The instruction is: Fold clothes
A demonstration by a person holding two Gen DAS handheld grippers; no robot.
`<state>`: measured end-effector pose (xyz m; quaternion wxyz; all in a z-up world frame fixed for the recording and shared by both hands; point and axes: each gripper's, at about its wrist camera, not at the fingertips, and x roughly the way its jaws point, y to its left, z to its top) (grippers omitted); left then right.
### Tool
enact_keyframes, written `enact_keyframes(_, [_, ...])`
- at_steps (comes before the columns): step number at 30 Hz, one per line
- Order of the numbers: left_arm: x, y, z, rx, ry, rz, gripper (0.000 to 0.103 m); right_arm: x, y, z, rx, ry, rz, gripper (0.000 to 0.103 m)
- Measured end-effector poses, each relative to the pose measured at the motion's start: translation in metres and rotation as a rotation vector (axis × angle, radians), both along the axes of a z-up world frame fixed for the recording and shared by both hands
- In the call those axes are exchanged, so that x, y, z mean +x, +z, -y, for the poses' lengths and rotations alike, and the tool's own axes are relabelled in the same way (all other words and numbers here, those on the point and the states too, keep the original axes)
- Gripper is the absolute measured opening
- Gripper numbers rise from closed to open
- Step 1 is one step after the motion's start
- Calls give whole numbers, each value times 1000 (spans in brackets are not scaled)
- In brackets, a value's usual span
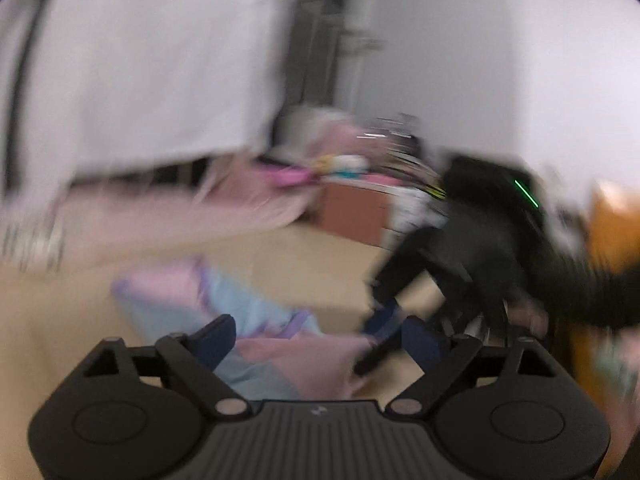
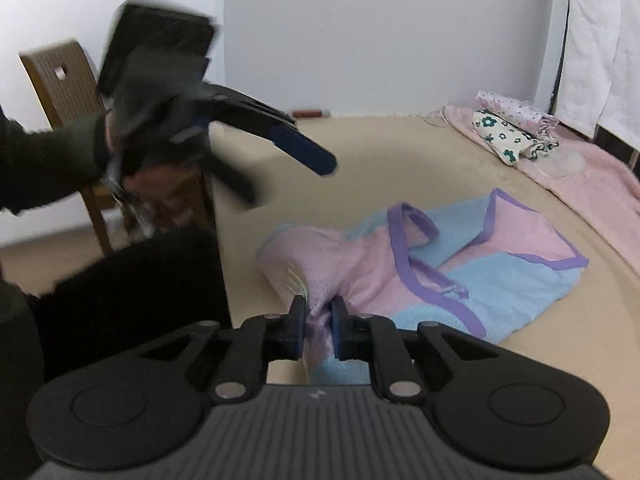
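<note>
Pink and blue top (image 2: 420, 264) lies crumpled on the tan bed (image 2: 380, 152), its edge clamped in the right gripper (image 2: 318, 328) for folding, while the left gripper (image 2: 280, 160) hangs above with jaws apart.

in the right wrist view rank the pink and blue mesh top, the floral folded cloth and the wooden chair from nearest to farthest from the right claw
1. Pink and blue mesh top with purple trim: pinched in the right claw, spreading ahead and right.
2. Wooden chair: far left, behind the left claw.
3. Floral folded cloth: far right, on the pink blanket.
The chair and floral cloth are too close to call.
</note>
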<state>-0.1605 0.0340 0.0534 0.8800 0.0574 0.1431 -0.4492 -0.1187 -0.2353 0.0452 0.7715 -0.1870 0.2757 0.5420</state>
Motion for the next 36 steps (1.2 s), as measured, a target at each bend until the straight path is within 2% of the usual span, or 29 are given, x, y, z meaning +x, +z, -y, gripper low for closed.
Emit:
enact_keyframes(1, [-10,-2,5,47,-46,73,90,4,4,4,30,11,-32,12])
enact_keyframes(3, [-20,-10,16,143,-122,159,90,10,11,9,75,38,-97,12])
enact_keyframes(8, [-31,-33,37,298,-209,308,89,6,18,13,71,123,-186,12])
enact_keyframes(9, [-29,-36,40,324,-224,309,89,3,19,14,72,140,-205,12])
enact_keyframes(10, [-27,-40,43,349,-238,308,83,1,20,14,78,150,-220,12])
enact_keyframes(11, [-22,-41,44,351,-253,261,67,-2,21,14,81,145,-220,12])
enact_keyframes(12, [-16,-42,44,352,-268,211,57,-5,22,14,80,130,-208,17])
enact_keyframes(13, [-4,-41,43,340,-265,119,38,-12,21,14,81,103,-168,24])
enact_keyframes(14, [5,-40,41,327,-253,44,31,-22,20,15,85,66,-104,49])
enact_keyframes(15, [15,-39,39,313,-240,-30,31,-32,19,16,89,29,-39,75])
enact_keyframes(17, [28,-37,33,253,-245,-119,31,-56,14,17,99,-11,105,93])
enact_keyframes(18, [33,-36,29,223,-256,-147,31,-70,5,15,90,17,190,94])
enact_keyframes(20, [44,-34,25,177,-293,-231,29,-88,-15,7,38,51,327,93])
enact_keyframes(22, [47,-30,23,151,-334,-293,27,-93,-33,-1,-16,40,412,91])
enact_keyframes(23, [50,-29,20,129,-350,-328,26,-92,-39,-2,-25,35,440,81])
enact_keyframes(24, [52,-29,16,106,-366,-362,26,-89,-42,-4,-21,28,437,60])
enact_keyframes(25, [55,-28,12,83,-381,-396,26,-82,-41,-4,-3,23,378,42])
enact_keyframes(26, [57,-28,9,60,-396,-431,31,-71,-39,-2,25,22,285,15])
enact_keyframes(27, [57,-28,3,38,-391,-451,38,-61,-36,0,61,17,189,14])
enact_keyframes(29, [51,-26,-8,8,-346,-433,77,-44,-30,8,138,6,20,12])
enact_keyframes(30, [45,-24,-13,-1,-332,-402,83,-39,-28,11,165,7,-24,11])
enact_keyframes(31, [37,-22,-16,-3,-328,-369,88,-35,-25,14,191,9,-67,11])
enact_keyframes(36, [-7,-30,-24,22,-258,-161,89,-10,-25,27,305,-24,-268,11])
